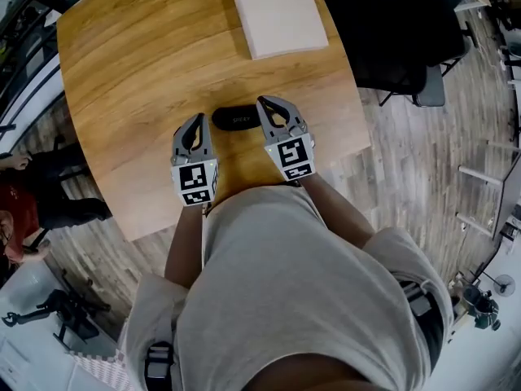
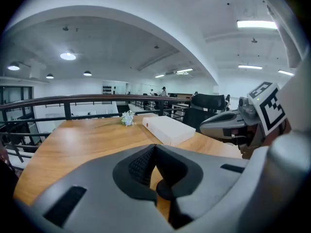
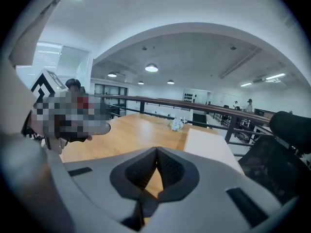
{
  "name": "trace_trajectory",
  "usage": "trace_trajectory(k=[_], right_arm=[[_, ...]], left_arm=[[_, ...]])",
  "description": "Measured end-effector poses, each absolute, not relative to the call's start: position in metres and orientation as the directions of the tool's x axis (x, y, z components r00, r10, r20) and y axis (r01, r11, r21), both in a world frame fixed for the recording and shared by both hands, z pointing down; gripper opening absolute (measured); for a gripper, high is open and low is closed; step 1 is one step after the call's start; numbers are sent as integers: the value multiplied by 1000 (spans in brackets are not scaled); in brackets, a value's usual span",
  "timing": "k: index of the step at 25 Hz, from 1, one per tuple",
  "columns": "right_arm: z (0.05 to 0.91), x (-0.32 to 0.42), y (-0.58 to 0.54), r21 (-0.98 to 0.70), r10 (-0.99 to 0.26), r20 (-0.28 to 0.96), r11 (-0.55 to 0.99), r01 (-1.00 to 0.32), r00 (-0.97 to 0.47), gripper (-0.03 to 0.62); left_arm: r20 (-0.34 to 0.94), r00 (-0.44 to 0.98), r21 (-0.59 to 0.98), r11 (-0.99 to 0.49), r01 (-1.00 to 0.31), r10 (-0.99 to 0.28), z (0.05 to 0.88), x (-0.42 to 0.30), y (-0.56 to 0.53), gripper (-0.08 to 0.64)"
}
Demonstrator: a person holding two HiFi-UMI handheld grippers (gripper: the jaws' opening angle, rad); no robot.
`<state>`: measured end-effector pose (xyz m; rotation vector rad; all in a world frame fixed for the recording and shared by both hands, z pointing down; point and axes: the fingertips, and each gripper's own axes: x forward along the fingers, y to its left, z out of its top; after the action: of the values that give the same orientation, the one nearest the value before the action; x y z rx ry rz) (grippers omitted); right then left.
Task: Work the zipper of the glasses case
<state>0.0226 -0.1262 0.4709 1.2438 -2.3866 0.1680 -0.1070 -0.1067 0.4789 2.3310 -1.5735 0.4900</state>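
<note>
Wooden counter (image 1: 122, 72) bears a case (image 1: 236, 119); left gripper (image 1: 198, 120) at its 9 o'clock, right gripper (image 1: 264, 104) at 3, jaws together, empty.

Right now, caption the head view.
Shut, empty left tool and right tool flank a black glasses case on a wooden table.

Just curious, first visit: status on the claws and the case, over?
Left claw shut, empty. Right claw shut, empty. Case on table, between claws, ungripped. Box far off, nothing in the way.
</note>
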Motion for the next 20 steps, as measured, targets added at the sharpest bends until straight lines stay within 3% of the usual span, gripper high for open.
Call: trace_trajectory(k=[9,20], right_arm=[[384,37,-124,118,-869,250,466,-877,-428,26],[330,59,-91,154,-917,137,392,-907,-374,26]], left_arm=[[308,327,-42,-356,-933,-894,403,-113,-105,23],[247,335,-58,-359,-931,-909,354,-113,-84,23]])
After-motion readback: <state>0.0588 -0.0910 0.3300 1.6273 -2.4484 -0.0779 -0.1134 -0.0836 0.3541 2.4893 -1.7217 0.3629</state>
